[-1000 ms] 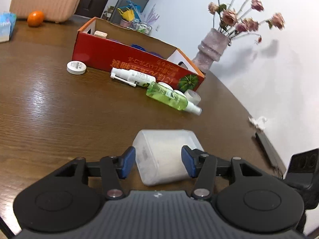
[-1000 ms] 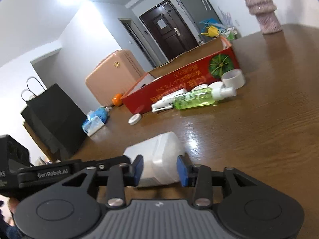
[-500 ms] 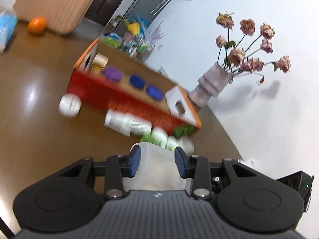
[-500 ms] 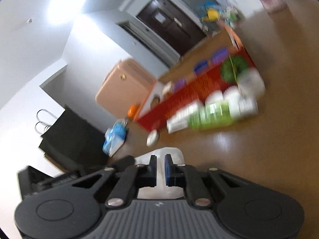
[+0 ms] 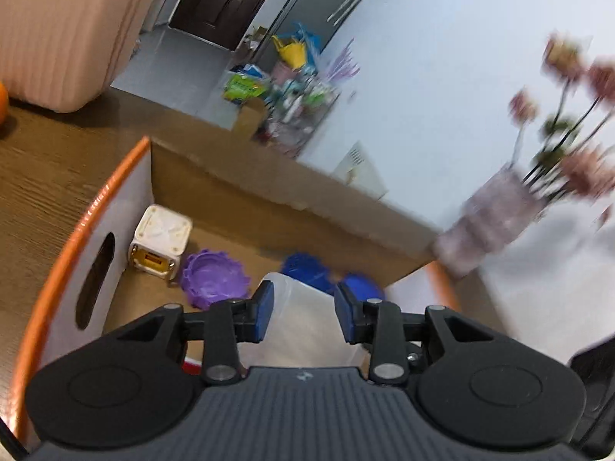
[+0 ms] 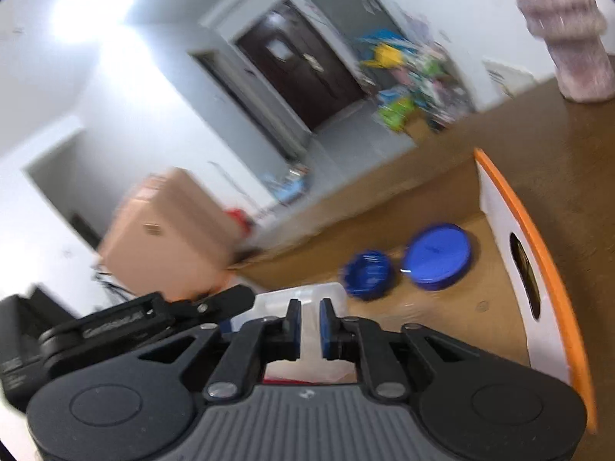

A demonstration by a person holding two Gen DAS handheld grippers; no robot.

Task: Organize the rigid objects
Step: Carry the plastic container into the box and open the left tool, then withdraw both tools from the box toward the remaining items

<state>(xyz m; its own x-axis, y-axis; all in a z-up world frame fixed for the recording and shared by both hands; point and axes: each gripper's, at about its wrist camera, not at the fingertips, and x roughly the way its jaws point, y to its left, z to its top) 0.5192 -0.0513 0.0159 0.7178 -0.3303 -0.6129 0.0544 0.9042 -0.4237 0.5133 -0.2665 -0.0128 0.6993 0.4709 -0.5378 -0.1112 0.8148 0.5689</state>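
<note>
My left gripper [image 5: 303, 315] is shut on a translucent white plastic container [image 5: 303, 330] and holds it above the open cardboard box [image 5: 238, 207]. My right gripper [image 6: 307, 326] is shut on an edge of the same container [image 6: 300, 294], its pads a narrow gap apart. Inside the box lie a white cube [image 5: 159, 242], a purple lid [image 5: 215, 278] and two blue lids [image 6: 438, 255], [image 6: 367, 272]. The left gripper's body also shows in the right wrist view [image 6: 146, 319].
The box has an orange rim [image 6: 538, 238] and white end walls with handle slots [image 5: 94, 276]. A pink vase with flowers [image 5: 496, 219] stands just past the box on the brown table [image 5: 46, 169]. A pink suitcase [image 5: 57, 27] is at the far left.
Both grippers closed on the container, lifted it off the table and carried it forward over the box. The bottles in front of the box have dropped out of view.
</note>
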